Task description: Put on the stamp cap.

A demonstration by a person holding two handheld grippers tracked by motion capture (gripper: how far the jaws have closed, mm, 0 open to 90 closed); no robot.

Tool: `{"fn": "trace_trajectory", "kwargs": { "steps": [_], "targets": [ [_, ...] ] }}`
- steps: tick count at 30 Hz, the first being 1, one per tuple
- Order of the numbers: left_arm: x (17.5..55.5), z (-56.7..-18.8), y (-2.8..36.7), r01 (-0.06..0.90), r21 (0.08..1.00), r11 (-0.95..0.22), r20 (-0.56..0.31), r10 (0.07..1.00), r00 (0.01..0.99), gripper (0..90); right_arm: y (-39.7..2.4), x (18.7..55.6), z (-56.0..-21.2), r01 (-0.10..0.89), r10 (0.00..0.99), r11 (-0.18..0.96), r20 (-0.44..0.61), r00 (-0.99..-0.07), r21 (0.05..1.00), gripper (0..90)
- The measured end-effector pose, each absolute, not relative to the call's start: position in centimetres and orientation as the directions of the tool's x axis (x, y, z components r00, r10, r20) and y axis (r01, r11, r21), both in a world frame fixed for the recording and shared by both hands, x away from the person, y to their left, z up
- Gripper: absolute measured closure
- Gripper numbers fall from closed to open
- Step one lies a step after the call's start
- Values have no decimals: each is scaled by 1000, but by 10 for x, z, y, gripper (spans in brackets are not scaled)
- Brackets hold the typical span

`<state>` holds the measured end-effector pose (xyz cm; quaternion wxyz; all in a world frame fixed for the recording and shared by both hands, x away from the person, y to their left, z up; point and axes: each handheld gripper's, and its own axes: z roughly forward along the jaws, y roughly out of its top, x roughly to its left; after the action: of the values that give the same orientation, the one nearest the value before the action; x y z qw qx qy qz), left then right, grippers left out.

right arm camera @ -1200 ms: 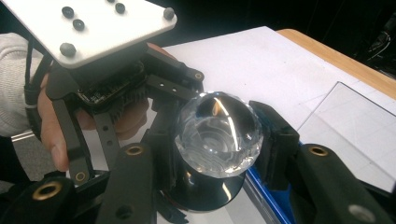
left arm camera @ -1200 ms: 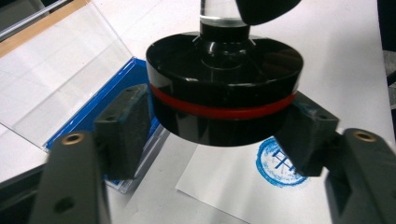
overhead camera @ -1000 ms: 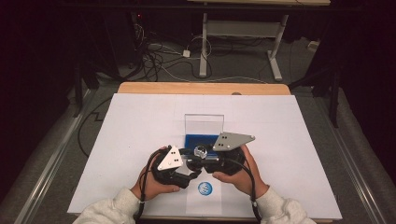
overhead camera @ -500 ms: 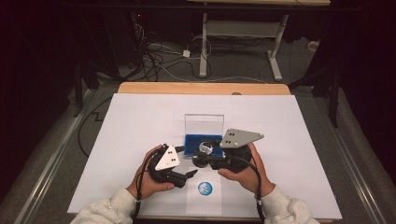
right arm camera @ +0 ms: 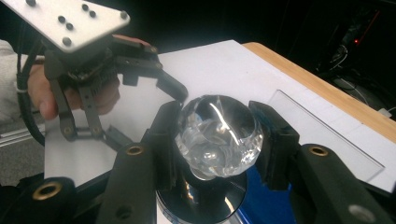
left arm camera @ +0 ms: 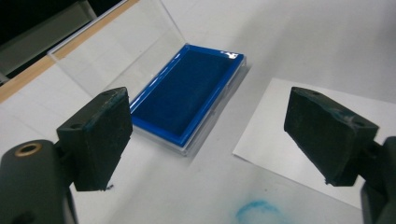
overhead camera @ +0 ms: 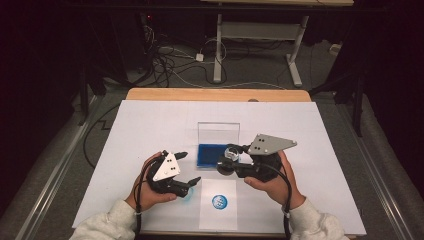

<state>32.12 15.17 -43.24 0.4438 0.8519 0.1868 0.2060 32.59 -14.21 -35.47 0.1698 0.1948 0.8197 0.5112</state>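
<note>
A stamp with a clear faceted knob and a dark round base sits between the jaws of my right gripper, which is shut on the knob. It hangs over the near right corner of the blue ink pad, whose clear lid stands open behind. My left gripper is to the left of the pad. Its jaws have just been opening, and nothing is between its pads. The left gripper view looks onto the ink pad.
A white paper slip with a round blue stamp mark lies near the front edge. A blue ink smudge marks the white table cover under my left gripper. Cables and a desk frame lie on the floor beyond the table.
The two grippers have parted. My left gripper has opened and drawn back to the left. My right gripper has carried the stamp to the right, by the ink pad.
</note>
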Motion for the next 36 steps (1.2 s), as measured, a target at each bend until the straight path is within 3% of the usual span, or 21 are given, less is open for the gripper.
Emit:
{"fn": "trace_trajectory", "kwargs": {
  "steps": [12,36],
  "targets": [
    [315,-438,179,156,812,-562,223,545,808,148,-159,324,-355,156,519,419,-95,-850,894,563],
    [296,-454,223,260,820,-509,142,622,770,149,-188,332,-362,204,609,435,-120,-784,877,562]
  ]
}}
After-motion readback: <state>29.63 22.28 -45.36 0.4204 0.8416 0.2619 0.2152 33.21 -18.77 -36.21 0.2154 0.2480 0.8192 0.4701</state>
